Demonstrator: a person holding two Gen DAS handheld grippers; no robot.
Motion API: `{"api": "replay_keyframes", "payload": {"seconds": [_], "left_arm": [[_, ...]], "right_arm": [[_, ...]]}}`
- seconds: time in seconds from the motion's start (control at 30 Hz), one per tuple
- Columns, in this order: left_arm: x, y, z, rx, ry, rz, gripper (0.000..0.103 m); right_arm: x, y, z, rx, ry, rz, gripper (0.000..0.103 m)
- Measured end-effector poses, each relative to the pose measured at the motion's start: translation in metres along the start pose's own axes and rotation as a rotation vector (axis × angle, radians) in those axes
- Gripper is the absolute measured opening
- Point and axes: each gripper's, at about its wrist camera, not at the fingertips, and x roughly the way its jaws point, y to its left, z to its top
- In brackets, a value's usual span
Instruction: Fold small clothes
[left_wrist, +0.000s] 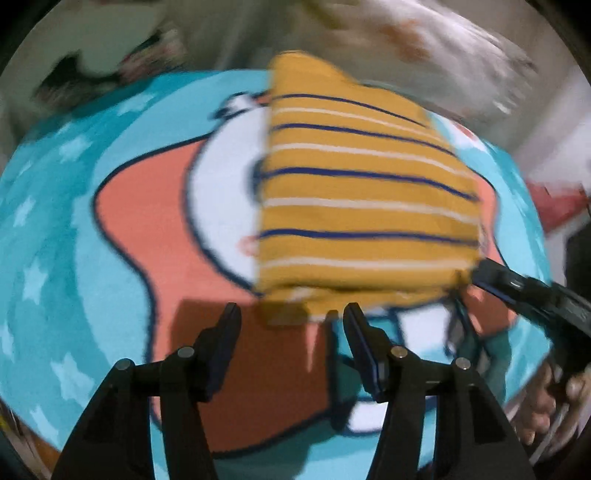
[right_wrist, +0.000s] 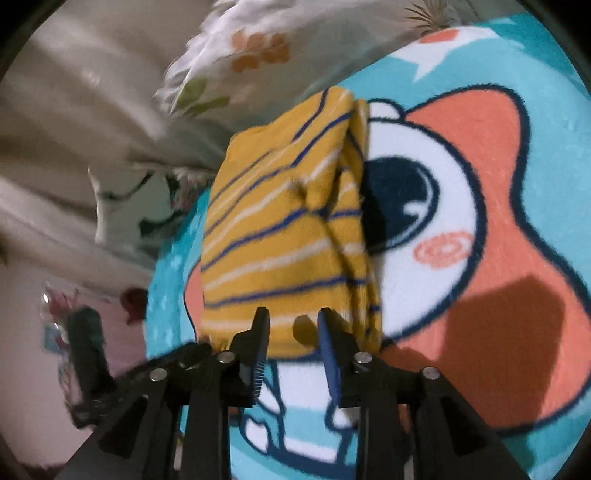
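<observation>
Just one folded striped garment (left_wrist: 365, 206), two open tongs (left_wrist: 291, 325).

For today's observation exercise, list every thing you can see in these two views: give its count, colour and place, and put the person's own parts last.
shirt: one, mustard yellow with navy and white stripes, folded, lying on the blanket
blanket: one, turquoise with white stars and an orange cartoon figure, spread under the shirt
bedding: white with orange and green flowers, crumpled beyond the blanket; count unclear
left claw: one, black, open, just short of the shirt's near edge
right claw: one, black with blue pads, open, at the shirt's near edge
hand: one, gripping the right claw's handle, at the right edge of the left wrist view
</observation>
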Motion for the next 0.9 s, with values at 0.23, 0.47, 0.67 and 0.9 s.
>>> {"api": "replay_keyframes", "payload": {"seconds": [0.23,0.47,0.67,0.9], "left_arm": [[0.033,-0.013,0.011,0.043,0.012,0.115,0.048],[0.035,0.011,0.012,-0.068,0.040,0.059,0.050],[0.029,0.008,0.007,-0.057,0.051,0.057,0.050],[-0.004,0.019,-0.008,-0.062,0.036,-0.035,0.050]], "right_arm": [[0.020,0.000,-0.016,-0.004,0.056,-0.025,0.030],[0.031,0.033,-0.031,-0.251,0.049,-0.219,0.039],[0.028,0.013,-0.012,-0.133,0.027,-0.210,0.007],[-0.007,0.002,-0.005,-0.097,-0.021,-0.276,0.001]]}}
